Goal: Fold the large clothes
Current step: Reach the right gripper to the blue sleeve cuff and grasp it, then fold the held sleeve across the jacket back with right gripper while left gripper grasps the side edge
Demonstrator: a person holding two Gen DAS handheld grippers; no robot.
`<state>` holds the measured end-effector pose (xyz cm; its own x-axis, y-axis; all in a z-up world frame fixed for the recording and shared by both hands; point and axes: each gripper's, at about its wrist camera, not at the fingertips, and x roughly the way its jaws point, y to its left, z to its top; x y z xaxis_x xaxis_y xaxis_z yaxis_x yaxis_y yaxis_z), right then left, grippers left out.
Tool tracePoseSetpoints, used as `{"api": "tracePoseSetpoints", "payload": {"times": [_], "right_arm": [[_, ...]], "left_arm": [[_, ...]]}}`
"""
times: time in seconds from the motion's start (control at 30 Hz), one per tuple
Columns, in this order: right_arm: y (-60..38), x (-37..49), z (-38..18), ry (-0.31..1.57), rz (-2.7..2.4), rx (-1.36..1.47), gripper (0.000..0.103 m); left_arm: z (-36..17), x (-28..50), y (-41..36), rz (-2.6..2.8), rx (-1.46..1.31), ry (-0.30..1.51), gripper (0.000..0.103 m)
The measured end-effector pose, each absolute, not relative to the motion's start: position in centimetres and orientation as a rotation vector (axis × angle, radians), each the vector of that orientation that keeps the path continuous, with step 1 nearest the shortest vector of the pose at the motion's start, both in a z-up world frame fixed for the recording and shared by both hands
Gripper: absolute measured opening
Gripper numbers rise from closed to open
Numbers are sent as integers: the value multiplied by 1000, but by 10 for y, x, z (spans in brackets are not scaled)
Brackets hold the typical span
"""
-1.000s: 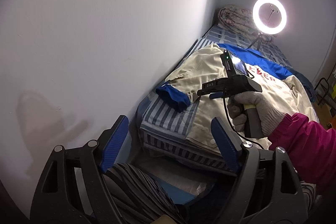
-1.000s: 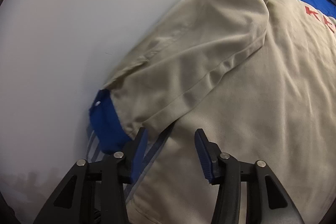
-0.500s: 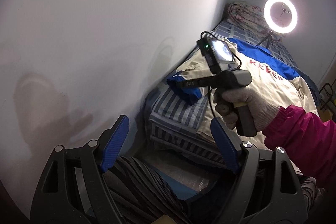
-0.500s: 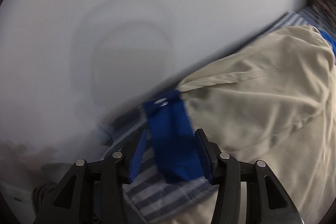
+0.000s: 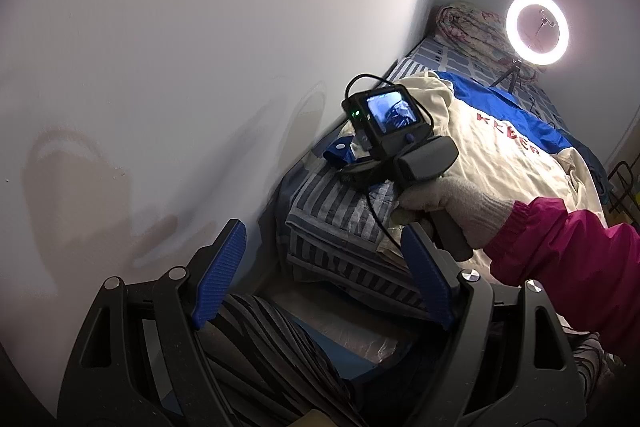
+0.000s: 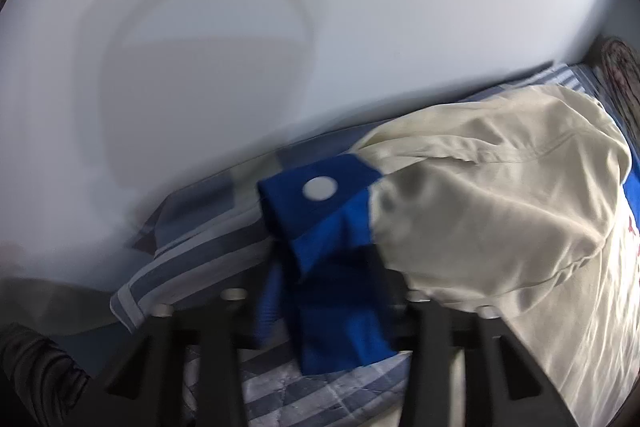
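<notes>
A: Start at the left. What shows?

B: A plain pale wall (image 5: 168,75) fills that side. Below it, the left gripper (image 5: 320,279) has its ribbed blue fingers (image 5: 219,275) spread wide with nothing between them, hanging over dark striped fabric (image 5: 264,343) that is cut off at the bottom edge.

A: And the garment?

B: The large cream jacket with blue shoulders and red lettering (image 5: 500,163) lies spread on the blue-and-white striped bed (image 5: 332,203), which is pushed against the wall. Its blue sleeve cuff with a white snap button (image 6: 320,211) sits at the bed's near corner.

A: Is the right gripper on it?

B: The right gripper (image 6: 324,291) is closing, and the cuff hangs between its fingers. That view is smeared with motion blur, so I cannot tell whether the pads already press the cloth. From the left camera its fingertips are hidden behind its own small lit screen (image 5: 392,115) and black body.

A: Who holds it?

B: A hand in a white knit glove (image 5: 452,211), with a magenta sleeve (image 5: 568,263) running off the right edge.

A: Further right?

B: A glowing ring light on a small tripod (image 5: 537,30) stands on the bed, before a rolled patterned quilt (image 5: 472,27). A dark wire rack is barely visible at the edge.
</notes>
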<state>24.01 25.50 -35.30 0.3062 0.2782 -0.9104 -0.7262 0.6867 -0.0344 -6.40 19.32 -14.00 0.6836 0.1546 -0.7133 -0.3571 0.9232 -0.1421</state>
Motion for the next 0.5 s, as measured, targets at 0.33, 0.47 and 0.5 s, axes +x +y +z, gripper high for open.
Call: {"api": "tracePoseSetpoints", "payload": {"times": [0.33, 0.47, 0.5], "right_arm": [[217, 253, -332, 1067, 775, -177, 1], [177, 256, -323, 1037, 772, -17, 0], [169, 257, -321, 1034, 772, 15, 0]], "left_arm": [[-139, -66, 186, 272, -263, 745, 82], [-138, -65, 183, 261, -255, 737, 82], [-138, -64, 182, 260, -254, 737, 82]]}}
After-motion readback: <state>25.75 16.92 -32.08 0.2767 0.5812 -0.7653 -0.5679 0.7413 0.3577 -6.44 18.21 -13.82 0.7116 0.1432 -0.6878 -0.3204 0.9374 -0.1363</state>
